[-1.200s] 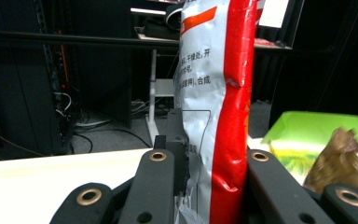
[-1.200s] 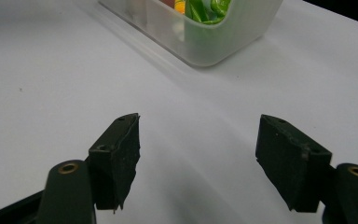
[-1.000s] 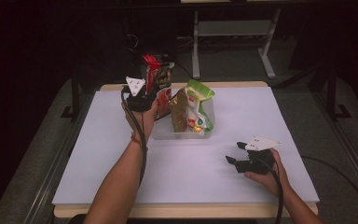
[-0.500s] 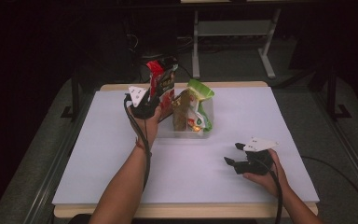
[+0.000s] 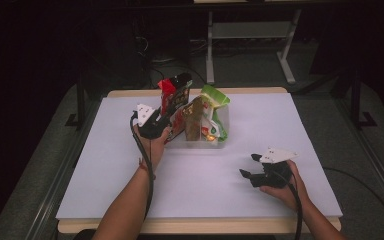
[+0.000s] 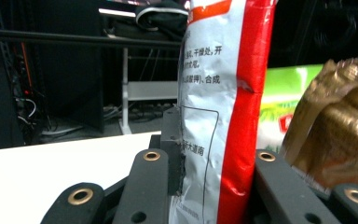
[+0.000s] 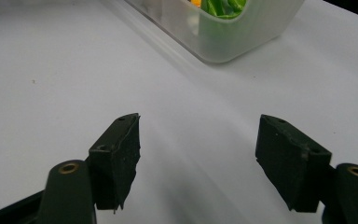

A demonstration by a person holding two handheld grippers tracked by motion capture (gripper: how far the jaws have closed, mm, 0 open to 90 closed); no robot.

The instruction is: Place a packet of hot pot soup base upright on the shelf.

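Note:
A red and silver snack bag (image 5: 174,94) (image 6: 223,93) stands upright at the left end of a clear plastic bin (image 5: 200,143). My left gripper (image 5: 168,116) (image 6: 214,158) is shut on the bag's lower part, though its jaws have just been opening slightly with the bag still between them. A gold bag (image 5: 194,120) (image 6: 340,135) and a green bag (image 5: 216,102) (image 6: 279,107) stand in the same bin to the right. My right gripper (image 5: 249,165) (image 7: 198,154) rests open and holds nothing, low over the table near the front right, with its jaws toward the bin (image 7: 223,42).
The white table top (image 5: 290,125) has bare room to the left, right and front of the bin. Beyond the far edge stands a white metal stand (image 5: 250,35) on a dark floor. Cables trail from both grippers along the person's forearms.
My left gripper has come down and to the right with the red bag, bringing it into the bin's left end. The right gripper has stayed where it was.

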